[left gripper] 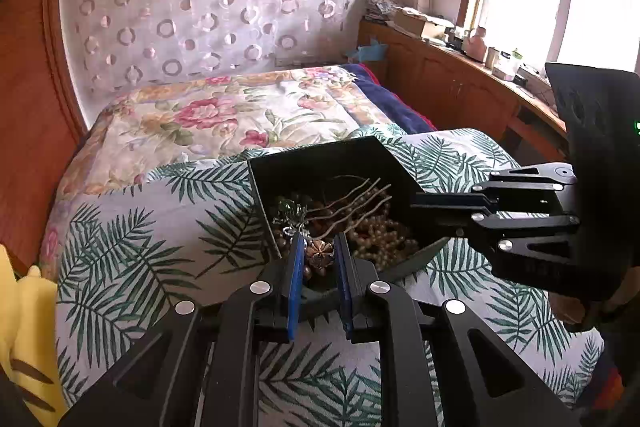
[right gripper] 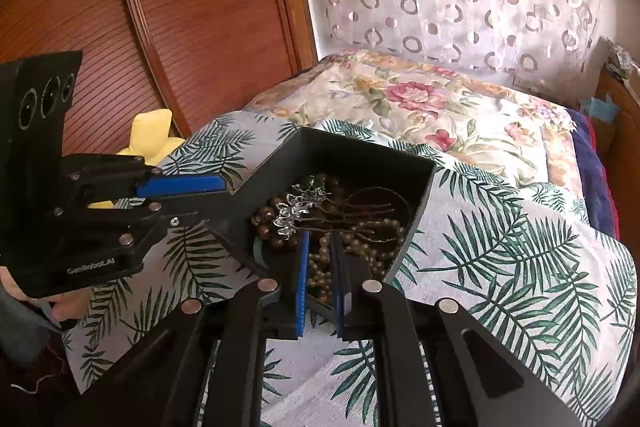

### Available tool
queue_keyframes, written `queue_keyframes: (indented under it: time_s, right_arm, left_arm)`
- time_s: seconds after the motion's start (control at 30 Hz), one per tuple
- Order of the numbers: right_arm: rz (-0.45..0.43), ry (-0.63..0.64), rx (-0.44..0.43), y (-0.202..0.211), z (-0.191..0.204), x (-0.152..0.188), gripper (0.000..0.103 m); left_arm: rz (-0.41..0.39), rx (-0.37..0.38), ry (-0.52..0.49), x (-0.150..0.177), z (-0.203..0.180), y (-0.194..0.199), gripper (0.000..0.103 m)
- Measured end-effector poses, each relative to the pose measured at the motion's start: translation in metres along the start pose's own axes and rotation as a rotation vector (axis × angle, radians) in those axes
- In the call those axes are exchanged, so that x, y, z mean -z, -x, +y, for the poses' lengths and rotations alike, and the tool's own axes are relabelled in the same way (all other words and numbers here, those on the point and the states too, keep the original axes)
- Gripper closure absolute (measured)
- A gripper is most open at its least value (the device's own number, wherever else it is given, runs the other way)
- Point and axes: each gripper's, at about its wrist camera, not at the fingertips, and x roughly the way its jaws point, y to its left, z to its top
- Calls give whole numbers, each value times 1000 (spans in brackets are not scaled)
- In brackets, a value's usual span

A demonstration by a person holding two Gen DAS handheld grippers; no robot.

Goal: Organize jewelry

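A black jewelry box (left gripper: 332,163) is sitting on a palm-leaf printed cover (left gripper: 132,247) spread over a bed. Inside the box, pearl strands (left gripper: 384,235), dark brown beads (right gripper: 268,223), thin branch-like pieces (left gripper: 352,199) and a silver ornament (right gripper: 300,205) are lying tangled together.

In the left wrist view, the left hand-held gripper (left gripper: 318,257) is reaching in from 6 o'clock, its blue-padded fingers (left gripper: 295,267) standing partly apart on either side of a bronze flower-shaped piece (left gripper: 319,254) at the near edge of the box. Whether the pads are touching the flower cannot be told.

The right hand-held gripper (left gripper: 430,213) is coming in from 3 o'clock in that same view, its fingers lying at the box's right wall. In the right wrist view, its fingers (right gripper: 302,267) are sitting narrowly apart over the pearl strands at the box's near side; whether they are pinching a strand cannot be told.

At 12 o'clock beyond the box, a floral quilt (left gripper: 224,115) is covering the far part of the bed. A yellow plush toy (right gripper: 150,135) is lying at 9 o'clock beside a wooden panel (right gripper: 140,7).
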Motion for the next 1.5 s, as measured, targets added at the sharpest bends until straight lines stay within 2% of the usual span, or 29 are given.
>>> queue_keyframes:
  time_s: [0.07, 0.53, 0.57, 0.6, 0.73, 0.77, 0.8, 0.83, 0.97, 1.03, 1.23, 1.3, 1.5]
  right_arm:
    - [-1, -2, 1, 0, -1, 1, 86]
    - [-24, -49, 65, 21, -13, 16, 85]
    - [-26, -51, 69, 23, -13, 18, 85]
    - [-28, -53, 73, 24, -13, 19, 85]
    - [-44, -64, 97, 34, -12, 27, 84]
    - [-48, -68, 103, 36, -11, 28, 84]
    - [-53, -72, 108, 39, -10, 31, 79]
    - [-64, -77, 121, 44, -8, 34, 70]
    - [-96, -91, 155, 60, 0, 42, 52]
    - [-121, -91, 178, 70, 6, 48, 36]
    - [-182, -99, 232, 94, 26, 66, 7]
    - [-199, -105, 245, 101, 32, 71, 2]
    - [-240, -125, 297, 122, 48, 85, 3]
  left_arm:
    - [1, 5, 1, -2, -1, -3, 89]
    - [-9, -2, -12, -17, -12, -20, 87]
    - [-10, -6, -10, -17, -13, -20, 78]
    - [-11, -12, -7, -16, -14, -19, 63]
    - [-27, -48, -7, -12, -16, -11, 41]
    - [-32, -60, -7, -10, -17, -8, 32]
    - [-38, -71, -5, -9, -17, -5, 25]
    - [-46, -86, 2, -6, -18, 0, 23]
    - [-62, -123, 32, 6, -18, 19, 9]
    - [-79, -140, 44, 14, -20, 32, 8]
    - [-97, -165, 51, 37, -30, 65, 8]
    - [-99, -178, 50, 45, -34, 72, 8]
    - [-130, -191, 49, 64, -44, 97, 8]
